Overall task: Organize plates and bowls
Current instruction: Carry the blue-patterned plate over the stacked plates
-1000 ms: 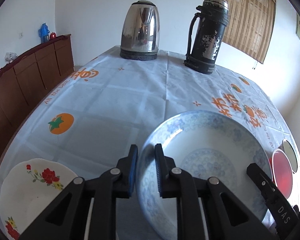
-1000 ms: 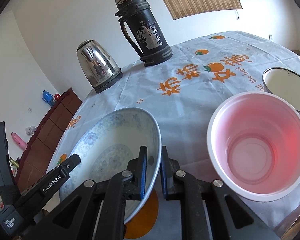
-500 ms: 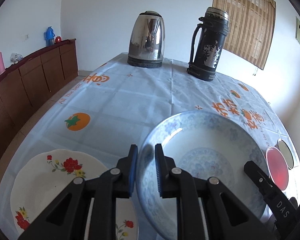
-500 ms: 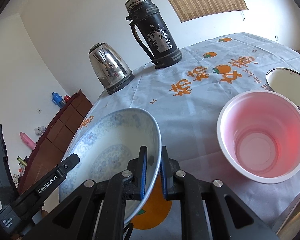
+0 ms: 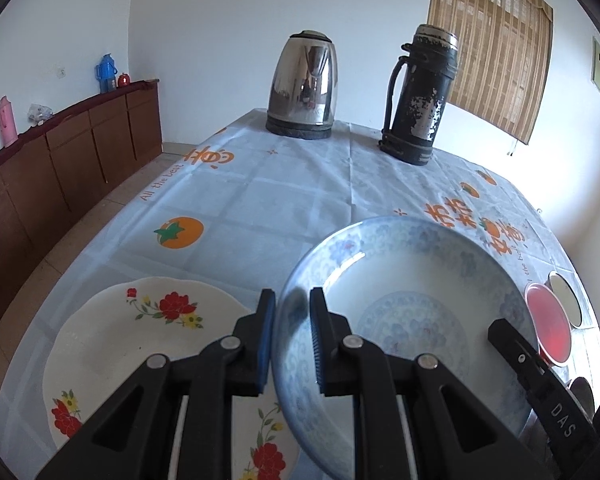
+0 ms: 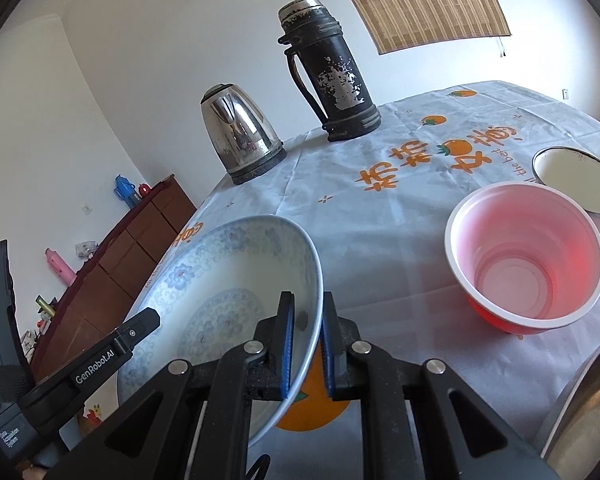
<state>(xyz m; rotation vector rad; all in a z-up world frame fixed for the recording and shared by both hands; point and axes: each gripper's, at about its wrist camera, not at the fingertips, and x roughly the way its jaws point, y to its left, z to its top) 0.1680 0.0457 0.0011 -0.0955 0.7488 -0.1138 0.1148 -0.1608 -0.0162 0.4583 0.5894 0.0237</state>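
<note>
Left wrist: left gripper [image 5: 292, 334] and right gripper [image 6: 307, 338] both clamping bowl [image 5: 412, 320] rim | bowl drifting toward plate [image 5: 140, 344], more plate showing

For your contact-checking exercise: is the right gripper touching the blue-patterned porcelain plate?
Touching. The right wrist view shows the right gripper shut on the blue-patterned porcelain plate, its blue pads pressing both faces of the rim.
</note>
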